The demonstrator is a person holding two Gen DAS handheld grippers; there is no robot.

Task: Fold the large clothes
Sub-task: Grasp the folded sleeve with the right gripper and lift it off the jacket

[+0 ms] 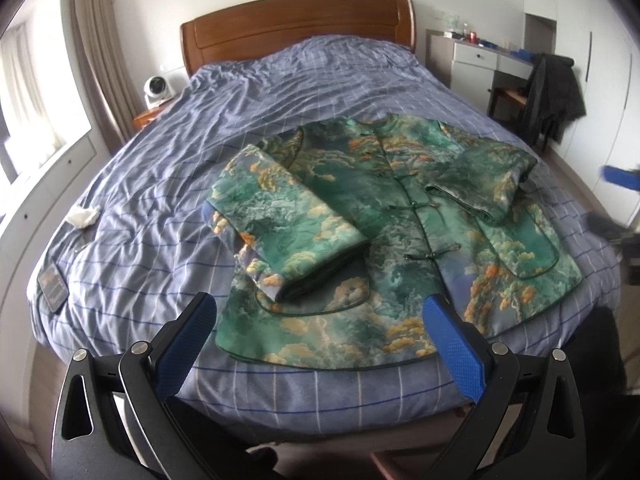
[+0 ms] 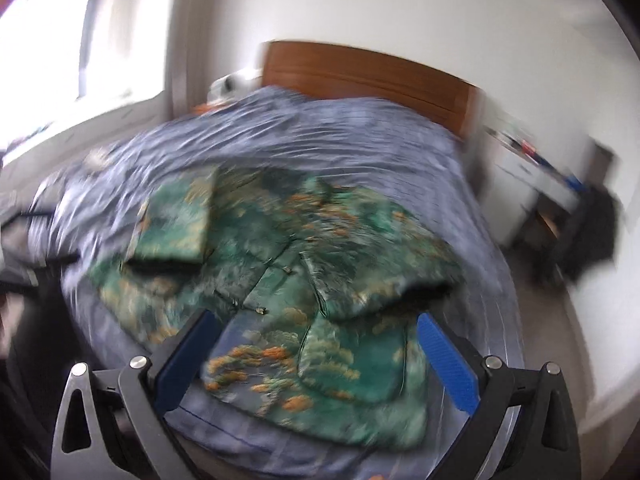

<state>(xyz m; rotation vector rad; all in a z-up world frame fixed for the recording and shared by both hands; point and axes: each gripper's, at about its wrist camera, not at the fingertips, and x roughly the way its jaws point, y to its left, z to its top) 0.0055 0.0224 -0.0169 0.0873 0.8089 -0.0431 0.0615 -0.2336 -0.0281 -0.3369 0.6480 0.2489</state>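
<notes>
Daylight from window at left, soft even light, left wrist view sharp with fisheye bending and dark vignette corners, right wrist view heavily motion-blurred, window blown out.

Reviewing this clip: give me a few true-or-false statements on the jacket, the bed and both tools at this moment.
1. The green cloud-patterned padded jacket lies front-up on the blue checked bedcover. True.
2. Both sleeves are folded in over the jacket's body. True.
3. The left tool is shut on the jacket's hem. False: it is open and holds nothing.
4. The right tool is open. True.
5. The jacket's front is unfastened and spread wide. False: its front clasps are closed.
</notes>
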